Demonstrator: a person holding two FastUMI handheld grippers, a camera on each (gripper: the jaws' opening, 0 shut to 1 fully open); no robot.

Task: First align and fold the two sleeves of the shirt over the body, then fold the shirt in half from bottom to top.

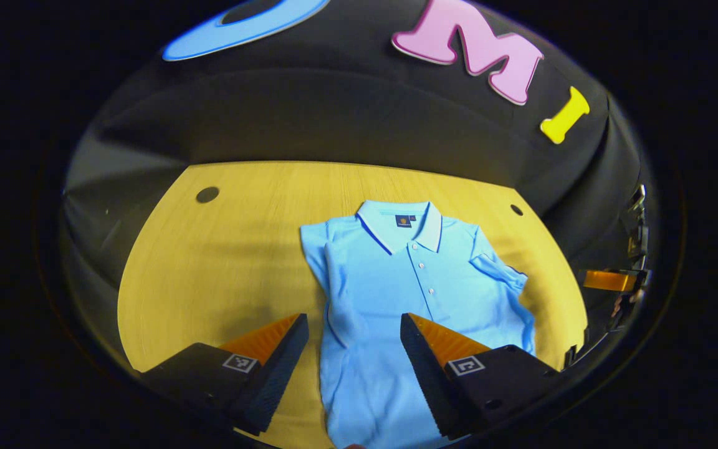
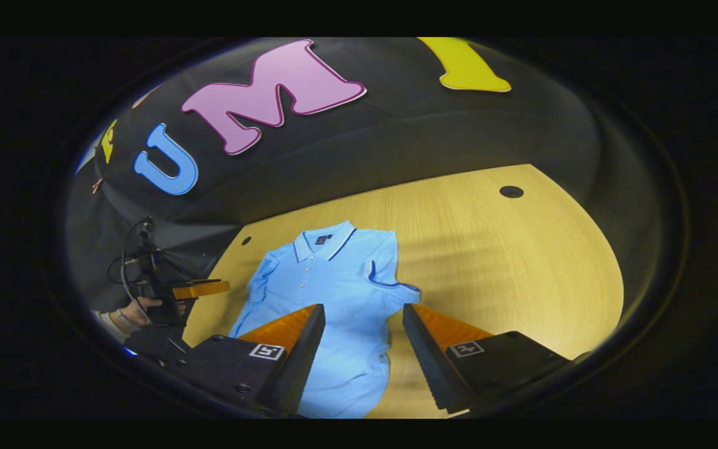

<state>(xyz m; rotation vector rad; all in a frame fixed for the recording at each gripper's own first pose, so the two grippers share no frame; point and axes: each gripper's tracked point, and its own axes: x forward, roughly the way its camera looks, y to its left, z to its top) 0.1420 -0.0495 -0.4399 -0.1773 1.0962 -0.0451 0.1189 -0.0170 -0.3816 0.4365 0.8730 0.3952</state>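
Shirt (image 1: 396,293) lies flat on the table (image 1: 222,262) beyond both grippers' spread, empty jaws.

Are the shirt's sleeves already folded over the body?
Yes: both sleeves lie folded inward on the shirt; its bottom half is still unfolded.

You have 1 light-blue polo shirt (image 1: 409,293) | 2 short sleeves, both lying folded over its body | 1 collar (image 1: 401,223) | 3 placket buttons you can count | 1 wooden table (image 1: 234,249) | 2 round holes in its top | 2 grippers: left (image 1: 354,349), right (image 2: 364,340), jaws apart | 1 hand (image 2: 138,312)
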